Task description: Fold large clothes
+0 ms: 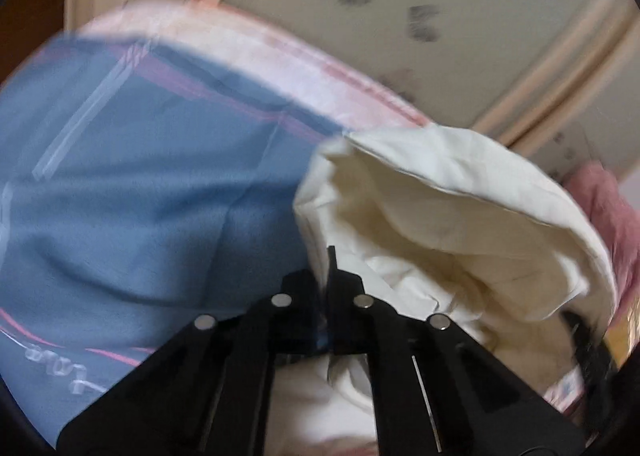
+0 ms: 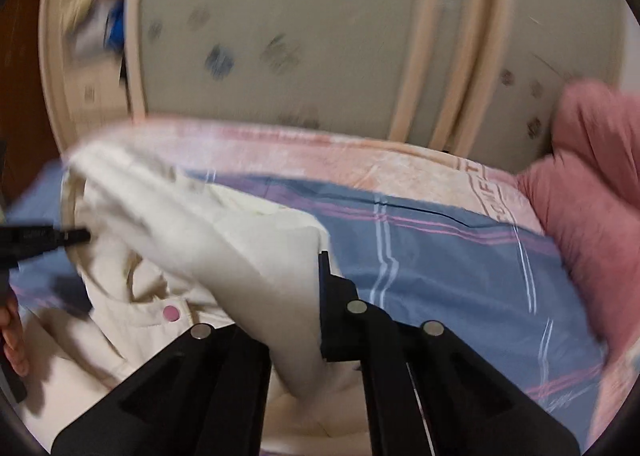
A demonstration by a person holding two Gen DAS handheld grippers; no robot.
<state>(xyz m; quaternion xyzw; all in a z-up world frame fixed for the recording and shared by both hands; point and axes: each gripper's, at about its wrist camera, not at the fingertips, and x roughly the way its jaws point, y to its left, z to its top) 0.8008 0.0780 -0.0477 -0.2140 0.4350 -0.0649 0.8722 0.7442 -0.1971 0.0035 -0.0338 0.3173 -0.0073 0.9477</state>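
Fingers of both hand-held grippers are clamped on a cream jacket (image 2: 224, 240) lifted above a bed, the left gripper (image 1: 326, 280) pinching a bunched edge beside the garment's open hollow and the right gripper (image 2: 320, 288) closed on a long fold that runs up and away toward the other tool. The jacket hangs between the two grips over a blue striped bedsheet (image 1: 132, 183), its lower part resting on the bed, with one pink snap button (image 2: 171, 312) showing on the front panel. From the right wrist view the left gripper appears at the picture's left edge, its tip at the cloth, with part of the person's hand (image 2: 12, 332) below it. To fold cleanly, the two grips should probably draw apart until the held edge is taut and level, then lower the cloth together so it lands flat rather than in a heap; a slack or twisted span would likely trap creases, and the padded fabric looks bulky enough to spring back if let go early. A pink pillow (image 2: 592, 159) lies at the bed's far corner, well apart from the jacket. Printed letters run along the pale peach border of the bedding (image 2: 496, 191) near the pillow, too blurred to read; no brand or label on the jacket can be made out.
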